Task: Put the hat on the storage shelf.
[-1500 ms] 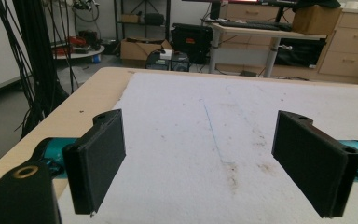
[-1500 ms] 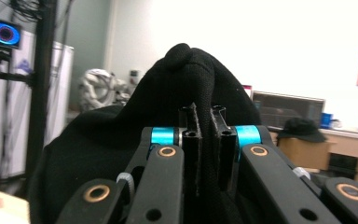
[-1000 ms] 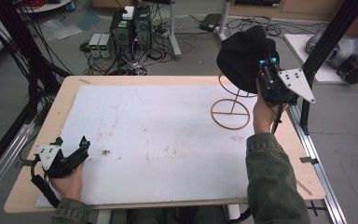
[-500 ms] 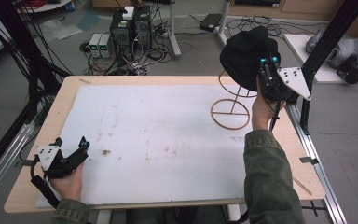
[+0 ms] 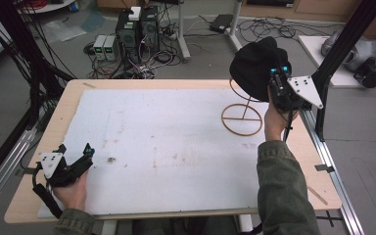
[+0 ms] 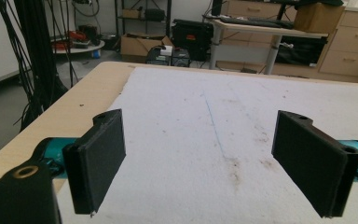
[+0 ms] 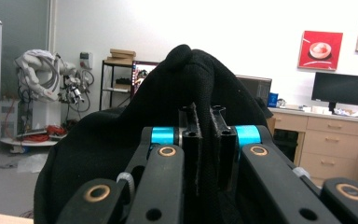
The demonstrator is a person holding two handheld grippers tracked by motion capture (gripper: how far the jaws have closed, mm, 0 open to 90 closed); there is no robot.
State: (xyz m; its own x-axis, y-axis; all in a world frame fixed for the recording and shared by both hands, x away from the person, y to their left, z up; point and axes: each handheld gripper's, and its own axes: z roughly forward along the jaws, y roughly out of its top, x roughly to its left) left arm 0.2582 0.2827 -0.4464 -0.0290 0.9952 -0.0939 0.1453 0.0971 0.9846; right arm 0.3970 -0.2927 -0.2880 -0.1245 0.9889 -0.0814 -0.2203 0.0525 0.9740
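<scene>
Two hand-held grippers are in your hands above a wide tabletop (image 5: 78,100) of pale wood, most of it covered by a stained white foam sheet (image 5: 166,147).

Near the tabletop's far right corner stands a wooden hat stand (image 5: 242,119), a flat ring base with a thin upright stem. Your right hand-held gripper (image 5: 279,81) is raised over that stand, close to the right edge, with its jaws pinched shut on a fold of a black knit hat (image 5: 252,68). In the right gripper view the fabric (image 7: 121,149) is squeezed between the two pads and drapes heavily down both sides.

Your left hand-held gripper (image 5: 78,159) rests low near the near left corner, jaws spread wide with nothing between them; the left gripper view shows bare foam ahead (image 6: 200,154).

The grip takes only a thin pleat of knit, so the hat could slip free if you swing it quickly. The hanging cloth hides the top of the stand from you, and the stand looks light; a dragging hem or a bump from the hand-held gripper could tip it toward the right edge.
</scene>
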